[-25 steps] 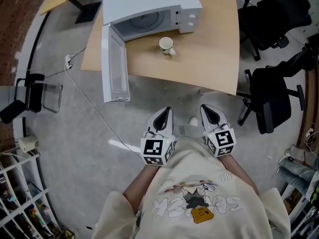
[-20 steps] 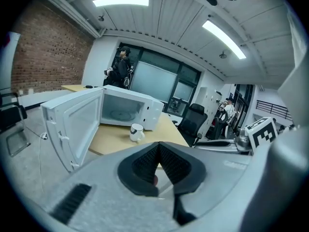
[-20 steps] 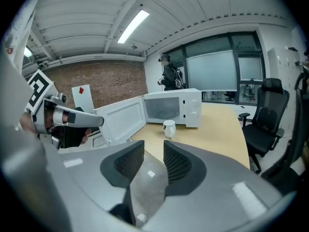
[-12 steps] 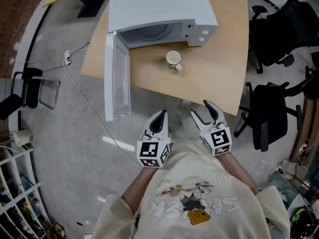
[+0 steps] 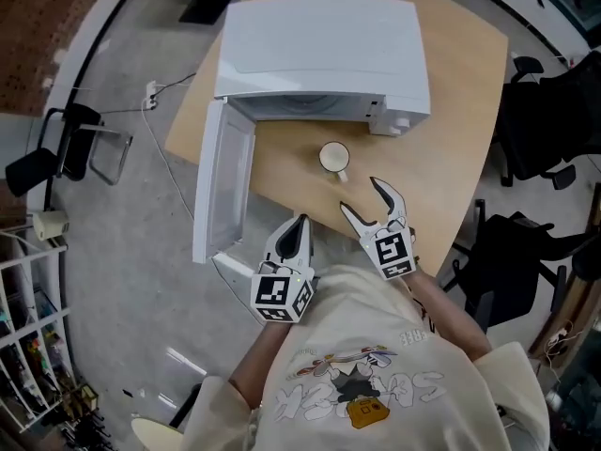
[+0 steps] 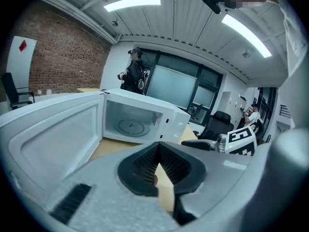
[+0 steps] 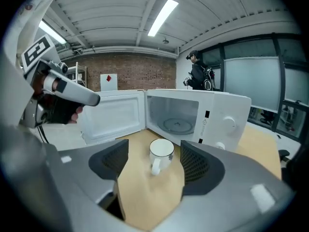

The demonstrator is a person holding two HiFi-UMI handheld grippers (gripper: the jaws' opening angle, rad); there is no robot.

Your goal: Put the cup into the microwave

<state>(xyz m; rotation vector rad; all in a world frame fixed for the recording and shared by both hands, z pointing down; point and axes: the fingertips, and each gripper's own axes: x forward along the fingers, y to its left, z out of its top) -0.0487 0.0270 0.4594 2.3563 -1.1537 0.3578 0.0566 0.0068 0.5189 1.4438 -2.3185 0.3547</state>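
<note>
A white cup [image 5: 332,157] stands upright on the wooden table [image 5: 455,148], its handle toward me, in front of the white microwave [image 5: 319,50]. The microwave door [image 5: 223,195] is swung wide open to the left. My right gripper [image 5: 364,200] is over the table's near edge, a short way from the cup. Its jaws are opening with nothing between them. In the right gripper view the cup [image 7: 161,151] shows ahead, framed by the right gripper [image 7: 154,164], with the microwave cavity [image 7: 176,117] behind. My left gripper [image 5: 299,225] is shut and empty beside the door, and in its own view the left gripper [image 6: 158,159] faces the microwave [image 6: 137,122].
Black office chairs [image 5: 554,148] stand to the right of the table, another chair [image 5: 66,153] to the left. A cable [image 5: 169,153] runs across the grey floor. A wire shelf [image 5: 28,346] is at the lower left. A person [image 7: 198,76] stands far behind the microwave.
I have come closer to the table. Both grippers moved forward, the right one reaching over the table edge toward the cup. The right jaws went from shut to open.
</note>
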